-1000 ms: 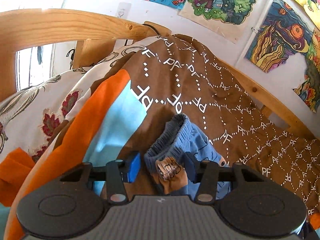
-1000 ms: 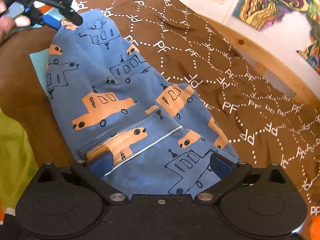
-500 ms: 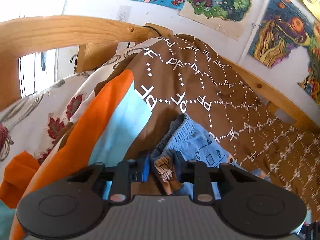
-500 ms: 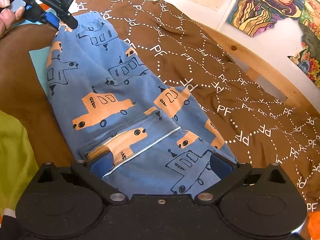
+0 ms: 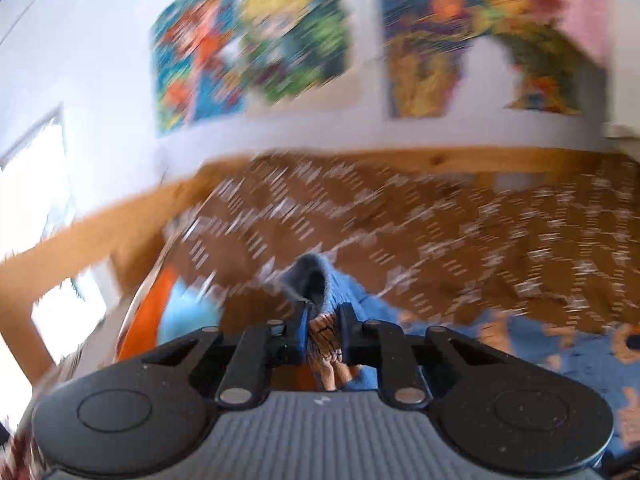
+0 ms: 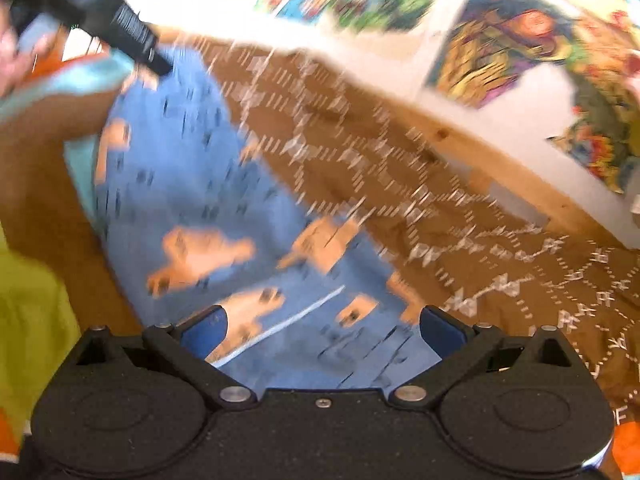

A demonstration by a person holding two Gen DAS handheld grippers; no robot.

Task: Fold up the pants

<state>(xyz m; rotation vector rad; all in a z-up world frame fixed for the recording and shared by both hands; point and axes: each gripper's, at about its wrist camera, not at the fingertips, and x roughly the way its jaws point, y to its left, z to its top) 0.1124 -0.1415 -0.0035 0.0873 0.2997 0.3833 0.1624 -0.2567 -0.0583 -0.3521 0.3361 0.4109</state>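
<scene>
The blue pants [image 6: 208, 200] with orange car prints lie on the brown patterned bedspread [image 6: 400, 168]. My left gripper [image 5: 323, 320] is shut on the pants' waistband [image 5: 316, 280]; it also shows in the right wrist view [image 6: 160, 66] at the pants' far end. My right gripper [image 6: 320, 320] is wide open, its blue pads on either side of the pants' near end, with the fabric lying between them. Both views are blurred by motion.
A wooden bed rail [image 5: 440, 158] runs along the wall, which carries colourful drawings [image 5: 256, 40]. Orange and light blue cloth [image 5: 176, 304] lies left of the pants. Yellow-green cloth [image 6: 28, 320] lies at the near left.
My left gripper closed on the waistband and swung, lifting it; its view now looks across the bed toward the wall. My right gripper stayed open over the pants' near end.
</scene>
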